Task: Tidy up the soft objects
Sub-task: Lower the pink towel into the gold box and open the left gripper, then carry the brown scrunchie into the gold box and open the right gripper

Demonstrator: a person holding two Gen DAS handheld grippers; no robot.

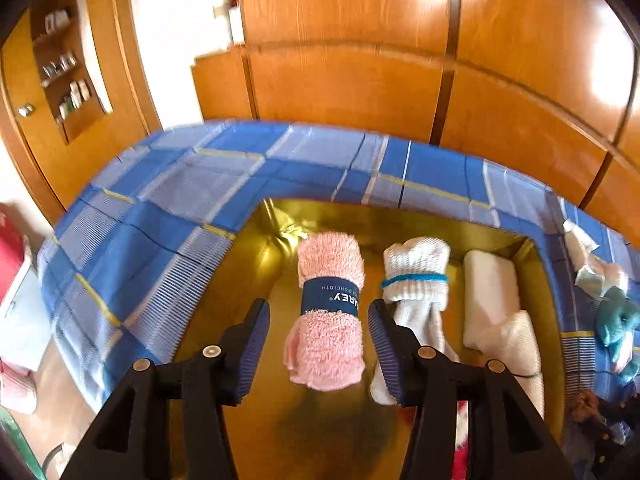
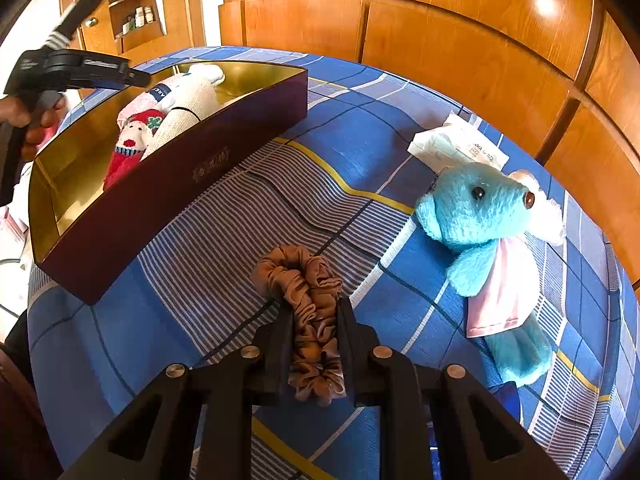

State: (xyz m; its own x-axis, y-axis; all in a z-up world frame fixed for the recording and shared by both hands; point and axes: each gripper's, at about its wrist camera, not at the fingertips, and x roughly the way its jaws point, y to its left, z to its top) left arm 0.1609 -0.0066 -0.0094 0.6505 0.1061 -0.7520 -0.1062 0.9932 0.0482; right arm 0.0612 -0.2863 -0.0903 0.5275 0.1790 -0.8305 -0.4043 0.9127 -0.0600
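Note:
A gold-lined box (image 1: 256, 280) with dark maroon outer walls (image 2: 192, 168) sits on a blue checked cloth. In it lie a rolled pink dishcloth (image 1: 328, 320), a white sock roll with a blue band (image 1: 416, 276), white cloths (image 1: 496, 312) and a red and white soft toy (image 2: 132, 140). My left gripper (image 1: 318, 314) is open above the pink dishcloth and holds nothing. My right gripper (image 2: 314, 308) is shut on a brown scrunchie (image 2: 308, 280) on the cloth. A blue plush bear (image 2: 484, 232) lies to its right.
A white packet (image 2: 456, 144) lies beyond the bear. Wooden wardrobe doors (image 2: 460, 40) stand behind the bed. A wooden shelf with small bottles (image 1: 64, 72) is at the far left. The bed edge drops off on the left.

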